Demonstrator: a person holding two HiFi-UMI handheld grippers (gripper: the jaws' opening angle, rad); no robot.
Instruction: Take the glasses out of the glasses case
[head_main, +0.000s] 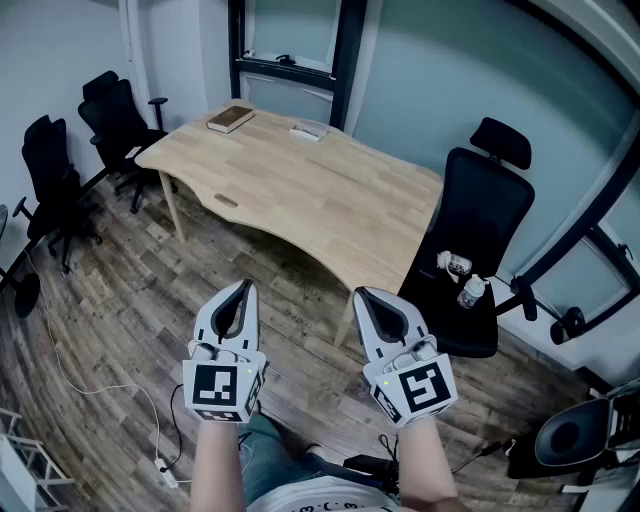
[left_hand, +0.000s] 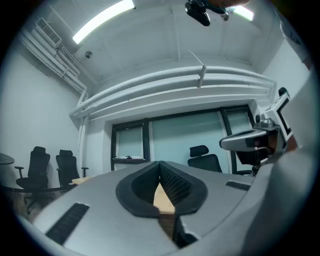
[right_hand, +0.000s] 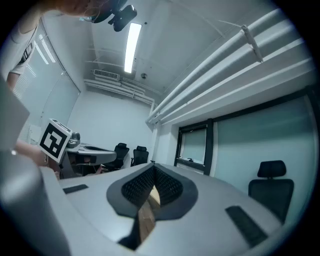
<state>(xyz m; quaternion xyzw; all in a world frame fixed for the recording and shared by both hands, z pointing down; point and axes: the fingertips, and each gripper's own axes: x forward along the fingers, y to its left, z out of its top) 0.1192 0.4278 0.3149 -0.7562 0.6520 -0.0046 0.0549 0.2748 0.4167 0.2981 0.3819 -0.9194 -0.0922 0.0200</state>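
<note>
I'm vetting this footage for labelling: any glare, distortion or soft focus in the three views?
Head view: evenly lit and sharp, the table clear, though the window frame bows near the right edge. Left gripper view: strong fisheye with black corners, ceiling lamp blown out, the left tool close up and soft. Right gripper view: same fisheye and dark corners, its light strip glaring white.

a wooden table (head_main: 330, 200) stands between black office chairs (head_main: 52, 175) and another chair (head_main: 482, 205) bearing two bottles (head_main: 456, 265).
</note>
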